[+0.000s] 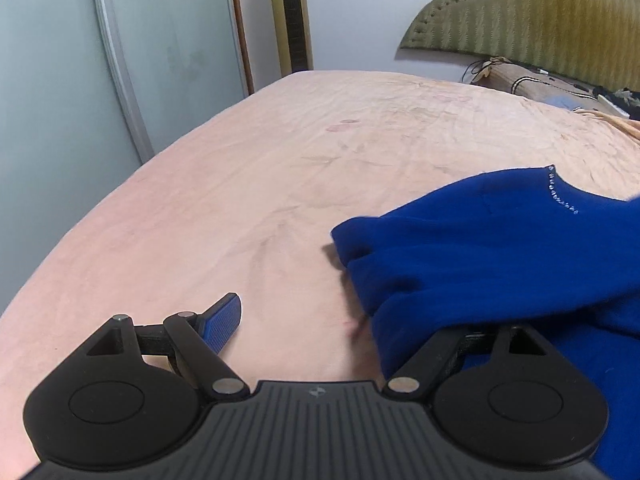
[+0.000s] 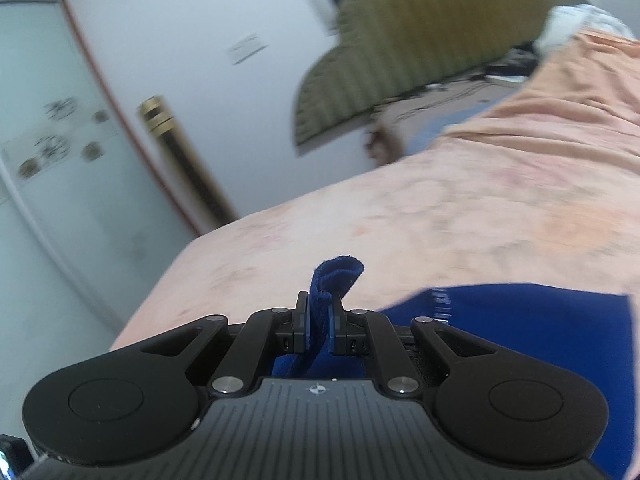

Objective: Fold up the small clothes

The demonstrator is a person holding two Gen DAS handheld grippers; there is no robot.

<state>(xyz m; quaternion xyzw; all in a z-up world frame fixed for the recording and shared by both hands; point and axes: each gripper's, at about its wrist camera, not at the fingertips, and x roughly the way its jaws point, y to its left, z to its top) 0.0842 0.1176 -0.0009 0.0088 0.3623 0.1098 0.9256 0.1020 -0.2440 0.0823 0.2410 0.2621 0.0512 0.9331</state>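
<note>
A royal-blue garment [image 1: 480, 260] with a row of small rhinestones lies bunched on the pink bed sheet [image 1: 240, 180] at the right of the left wrist view. My left gripper [image 1: 320, 312] is open wide just above the sheet. Its left finger [image 1: 224, 324] shows a blue pad, and its right finger is hidden under the cloth's edge. In the right wrist view my right gripper [image 2: 319, 320] is shut on a fold of the blue garment [image 2: 338, 272], which sticks up between the pads. The rest of the garment [image 2: 540, 340] hangs down to the lower right over the sheet [image 2: 440, 232].
An olive quilted headboard [image 1: 520, 12] stands at the far end, with a pillow and cables [image 1: 540, 84] below it. A gold tower fan [image 1: 290, 16] and frosted wardrobe doors [image 1: 60, 60] stand beyond the bed's left edge. The right wrist view is blurred.
</note>
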